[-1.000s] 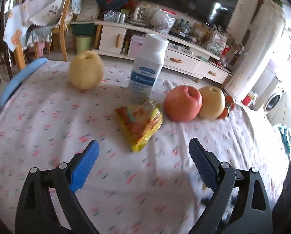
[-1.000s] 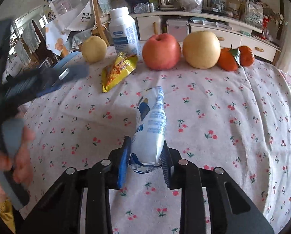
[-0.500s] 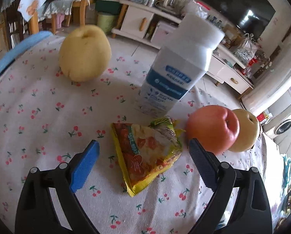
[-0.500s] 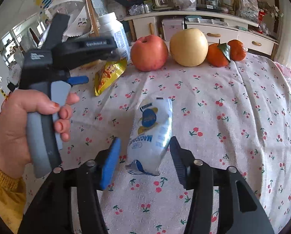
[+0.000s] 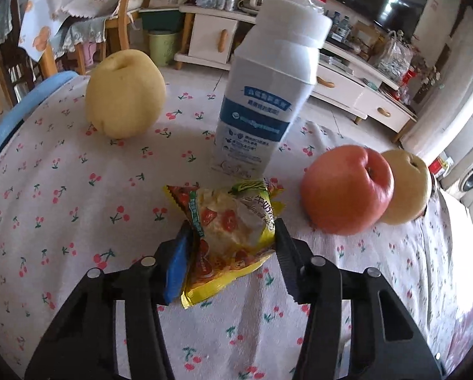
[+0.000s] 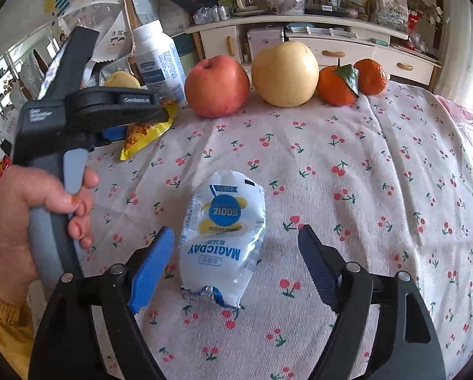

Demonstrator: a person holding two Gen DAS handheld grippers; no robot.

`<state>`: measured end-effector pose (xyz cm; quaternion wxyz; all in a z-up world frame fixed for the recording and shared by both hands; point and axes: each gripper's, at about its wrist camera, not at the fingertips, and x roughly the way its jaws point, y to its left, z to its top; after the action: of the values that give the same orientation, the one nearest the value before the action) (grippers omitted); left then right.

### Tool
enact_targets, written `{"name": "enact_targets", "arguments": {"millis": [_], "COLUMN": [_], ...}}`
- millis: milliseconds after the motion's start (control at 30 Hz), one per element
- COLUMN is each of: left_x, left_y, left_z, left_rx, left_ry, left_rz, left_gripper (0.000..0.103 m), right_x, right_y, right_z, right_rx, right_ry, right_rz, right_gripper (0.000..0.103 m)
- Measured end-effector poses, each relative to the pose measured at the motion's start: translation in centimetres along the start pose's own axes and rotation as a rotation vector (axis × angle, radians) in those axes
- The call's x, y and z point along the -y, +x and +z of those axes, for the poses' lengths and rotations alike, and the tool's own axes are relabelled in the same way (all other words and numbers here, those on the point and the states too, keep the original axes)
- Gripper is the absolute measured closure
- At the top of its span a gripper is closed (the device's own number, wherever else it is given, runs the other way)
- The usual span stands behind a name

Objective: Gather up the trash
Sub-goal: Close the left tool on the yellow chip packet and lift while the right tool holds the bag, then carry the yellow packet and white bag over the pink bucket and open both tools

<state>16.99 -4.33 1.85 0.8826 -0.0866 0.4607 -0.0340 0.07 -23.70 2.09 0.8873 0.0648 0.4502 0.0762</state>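
The table [image 6: 379, 164], under a white cloth printed with red cherries, carries everything here. A tall white bottle [image 5: 268, 101] with a blue label serves as the landmark near the far edge. Left of the bottle sits a yellow pear [image 5: 124, 95]; right of it stand a red apple [image 5: 345, 190] and, touching the apple, a second yellow pear [image 5: 406, 190], with two oranges [image 6: 350, 80] further right.

Just in front of the bottle lies the yellow snack packet [image 5: 233, 237]. It sits between the jaws of the left gripper [image 5: 230, 253], which are closing; the blue pads touch its crumpled sides, and the plastic bulges between them. The packet is crinkled, yellow-edged, printed with red and green pictures, and its near corner sticks out towards the camera.

Well in front of the bottle, nearer the person, lies the white wrapper [image 6: 223, 237] with a round blue mark and blue lettering, puffy and torn at its near end. It rests on the cloth between the jaws of the right gripper [image 6: 233, 262], which are opening; both pads stand clear of it.

A hand [image 6: 18, 221] in a yellow sleeve grips the left gripper's handle.
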Motion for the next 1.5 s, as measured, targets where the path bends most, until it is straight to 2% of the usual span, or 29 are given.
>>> {"name": "enact_targets", "arguments": {"millis": [200,400,533,700,967,1500], "left_x": [-1.0,-1.9,-2.7,-4.2,-8.5,-17.7], "left_y": [-1.8,-4.1,-5.8,-8.2,-12.6,-19.0], "left_z": [-1.5,-3.8,-5.4,-7.1,-9.6,-11.9], "left_rx": [0.002,0.013,0.018,0.04,0.092,0.218], "left_ry": [0.047,0.078,0.094,0.106,0.124,0.083], "left_rz": [-0.017,-0.04,-0.048,-0.032,0.063,0.266], "left_gripper": [0.054,0.054,0.054,0.054,0.054,0.053], "right_x": [-0.1,-1.4,-1.9,-2.0,-3.2,-10.9], "right_y": [0.9,1.5,1.8,2.0,1.5,-0.6], "right_z": [0.3,0.3,0.3,0.3,-0.2,-2.7], "right_rx": [-0.002,-0.003,0.004,0.009,0.011,0.069], "right_ry": [-0.008,-0.066,-0.105,-0.124,-0.15,-0.283], "right_rz": [0.01,-0.038,-0.084,-0.095,-0.064,0.014], "right_gripper": [0.022,0.023,0.038,0.04,0.04,0.04]}}
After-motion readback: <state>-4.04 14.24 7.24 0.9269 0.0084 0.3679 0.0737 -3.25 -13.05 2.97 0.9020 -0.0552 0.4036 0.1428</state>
